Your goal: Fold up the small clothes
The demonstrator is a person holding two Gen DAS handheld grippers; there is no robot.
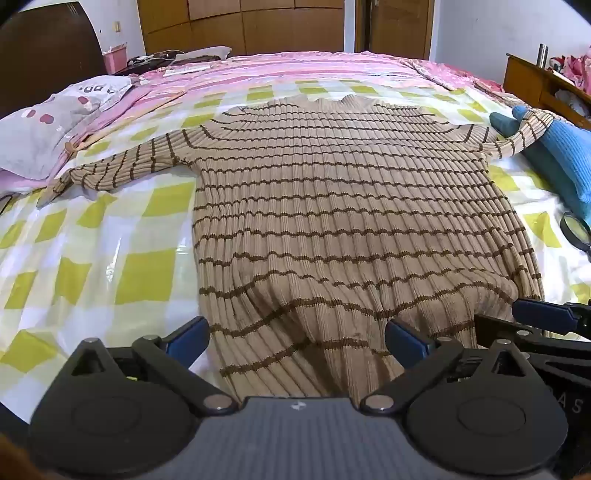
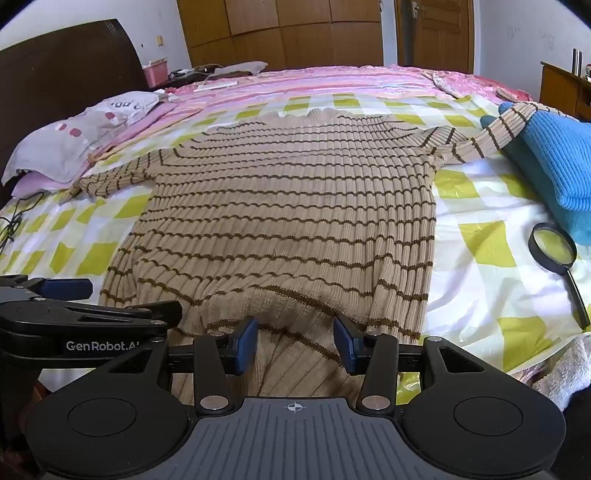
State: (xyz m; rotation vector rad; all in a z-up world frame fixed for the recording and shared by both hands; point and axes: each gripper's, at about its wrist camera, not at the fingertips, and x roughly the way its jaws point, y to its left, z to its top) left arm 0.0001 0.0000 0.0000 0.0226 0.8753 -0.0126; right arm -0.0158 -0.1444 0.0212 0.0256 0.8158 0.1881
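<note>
**Both grippers at the sweater hem, neither clamped**

Landmark: the striped sweater (image 1: 332, 206), tan ribbed knit with thin brown stripes. It lies spread flat on the yellow-checked sheet (image 1: 110, 258) of the bed, collar at the far end, hem at the near end, both sleeves out sideways.

- Left sleeve (image 1: 110, 170): stretched out flat, cuff ending next to the grey pillow (image 1: 48, 125).
- Right sleeve (image 2: 491, 136): draped up and over a blue knit garment (image 2: 554, 162) lying just off the sweater's right side.
- Hem: bunched and rumpled at the near edge, fabric humped up between the tools rather than flat.

Left gripper (image 1: 297, 334): jaws spread wide, blue pads either side of the hem's left part. Knit sits between them, no visible pinch.

Right gripper (image 2: 294, 341): jaws at a narrower gap, pads either side of a ridge of hem fabric on the sweater's right part. Gap visible between pads and cloth, so not holding it. Whether a pad brushes the knit, can't tell.

The two tools sit side by side; each shows at the edge of the other's view.

Other stuff: magnifying glass (image 2: 554, 251) on the sheet to the sweater's right, near the blue garment. Pink blanket (image 1: 295, 70) beyond the collar. Wooden wardrobe (image 2: 280, 29) further back.
</note>
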